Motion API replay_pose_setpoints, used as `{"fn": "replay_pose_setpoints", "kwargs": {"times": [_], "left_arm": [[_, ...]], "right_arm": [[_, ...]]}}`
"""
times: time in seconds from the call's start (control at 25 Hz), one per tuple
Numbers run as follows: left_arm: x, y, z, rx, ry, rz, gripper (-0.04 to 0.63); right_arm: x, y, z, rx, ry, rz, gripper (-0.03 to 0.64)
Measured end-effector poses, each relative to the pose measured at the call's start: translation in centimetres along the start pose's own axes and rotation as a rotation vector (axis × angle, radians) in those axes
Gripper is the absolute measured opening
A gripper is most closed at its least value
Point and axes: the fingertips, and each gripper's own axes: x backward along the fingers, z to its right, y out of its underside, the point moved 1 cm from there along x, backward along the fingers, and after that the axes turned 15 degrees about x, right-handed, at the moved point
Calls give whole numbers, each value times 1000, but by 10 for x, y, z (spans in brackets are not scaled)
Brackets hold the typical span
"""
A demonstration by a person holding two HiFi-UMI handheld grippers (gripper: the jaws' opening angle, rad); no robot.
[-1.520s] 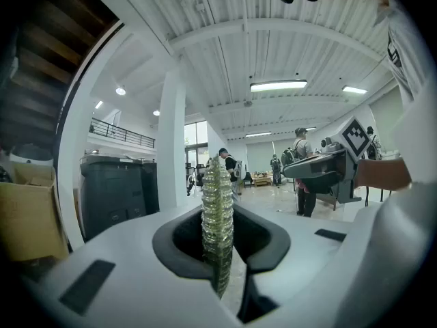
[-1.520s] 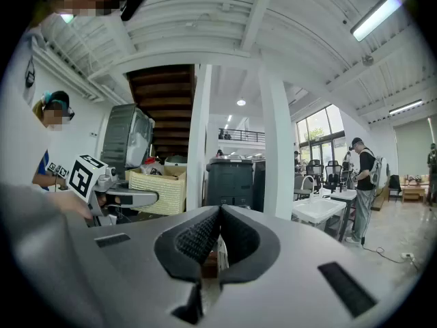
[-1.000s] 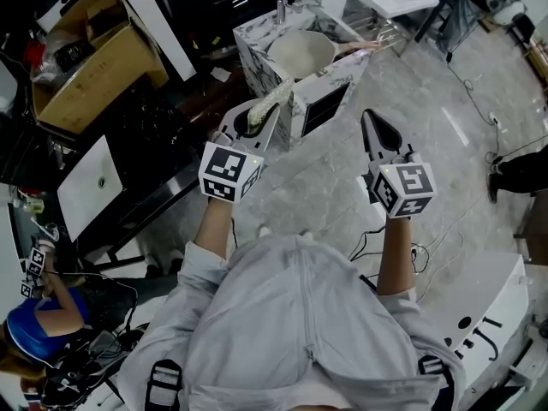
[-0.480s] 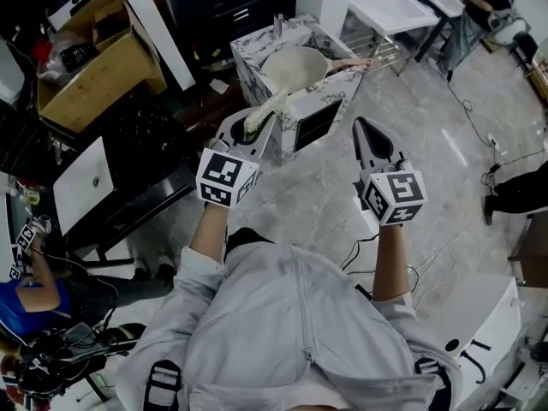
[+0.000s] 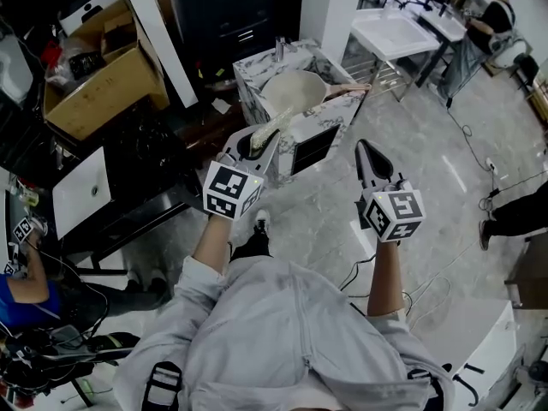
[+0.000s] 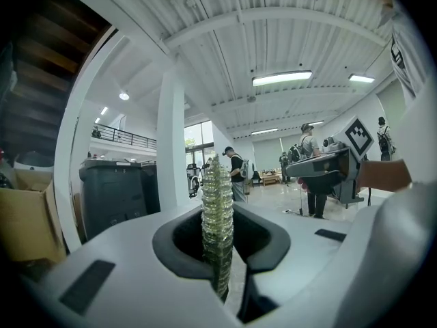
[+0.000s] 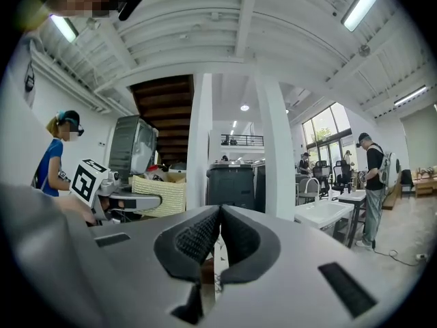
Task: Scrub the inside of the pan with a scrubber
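A pale pan (image 5: 295, 89) rests in the top of a marble-patterned unit (image 5: 324, 118), with its handle (image 5: 346, 86) pointing right. My left gripper (image 5: 257, 135) hangs just short of the unit's near left corner, shut on a yellow-green scrubber (image 5: 279, 118) that reaches toward the pan. In the left gripper view the scrubber (image 6: 217, 183) stands upright between the shut jaws of the left gripper (image 6: 220, 214). My right gripper (image 5: 365, 145) is over the floor to the right of the unit, shut with nothing in it. Its ribbed pads (image 7: 198, 238) meet in the right gripper view.
A cardboard box (image 5: 96, 80) sits at the left by a black stand with a white panel (image 5: 84, 191). A white table (image 5: 392, 31) stands behind the unit. Cables (image 5: 428, 276) lie on the marble floor. People stand at the right (image 5: 514, 208) and lower left (image 5: 26, 281).
The whole view has shifted a little, so the marble unit and pan sit slightly lower in the head view. Both grippers keep their pose before the body, the left still holding the scrubber.
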Motion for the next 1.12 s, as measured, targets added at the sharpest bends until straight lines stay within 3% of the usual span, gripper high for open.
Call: {"fn": "replay_pose_setpoints", "kwargs": {"times": [0.32,0.84,1.12], "left_arm": [[-62,-2,-29,11,26,2,71],[-213,-48,-152,-2,67,16,71],[-272,-63,-200,5,90,8,71]], "right_arm": [[-51,17,39,3,30,-25,35],[-225,5,115,92,35,-45,34],[-292,11,146,71,50,-72,34]]}}
